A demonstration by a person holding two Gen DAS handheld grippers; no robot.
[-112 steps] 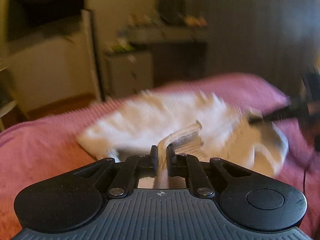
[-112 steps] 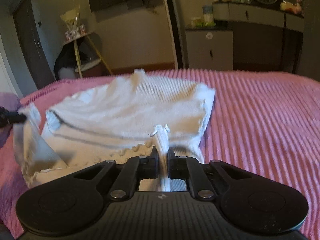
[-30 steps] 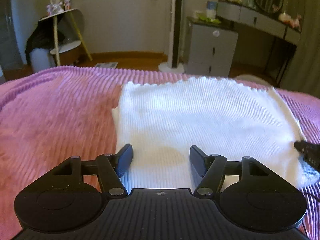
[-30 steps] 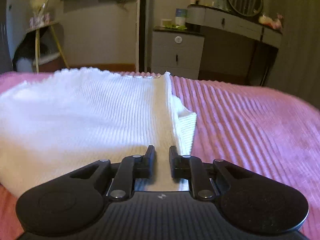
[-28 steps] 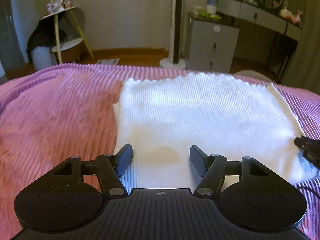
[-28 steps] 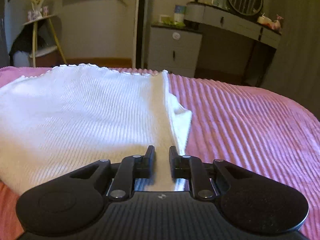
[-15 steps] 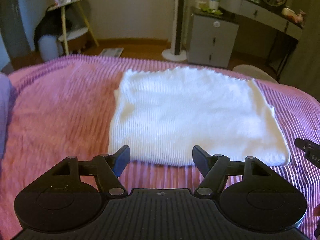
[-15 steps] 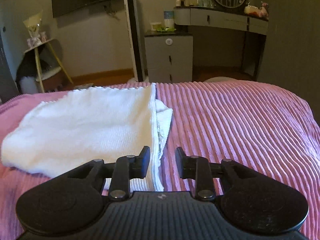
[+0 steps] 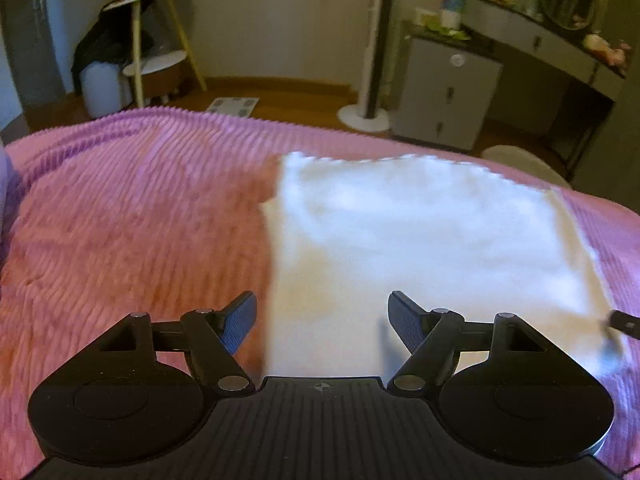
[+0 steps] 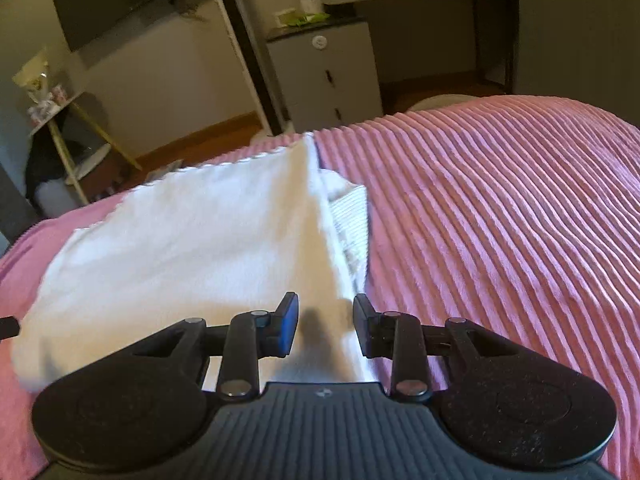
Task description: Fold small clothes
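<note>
White garment (image 9: 420, 232) folded flat near bed (image 9: 120, 220) far edge (ribbed pink cover). Left gripper (image 9: 322, 322) jaws spread wide, empty; right gripper (image 10: 325, 326) jaws apart, empty.

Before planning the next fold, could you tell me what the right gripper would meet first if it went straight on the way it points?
Probably the white garment: the open right gripper points along its right edge, over cloth. How high it hovers is unclear.
</note>
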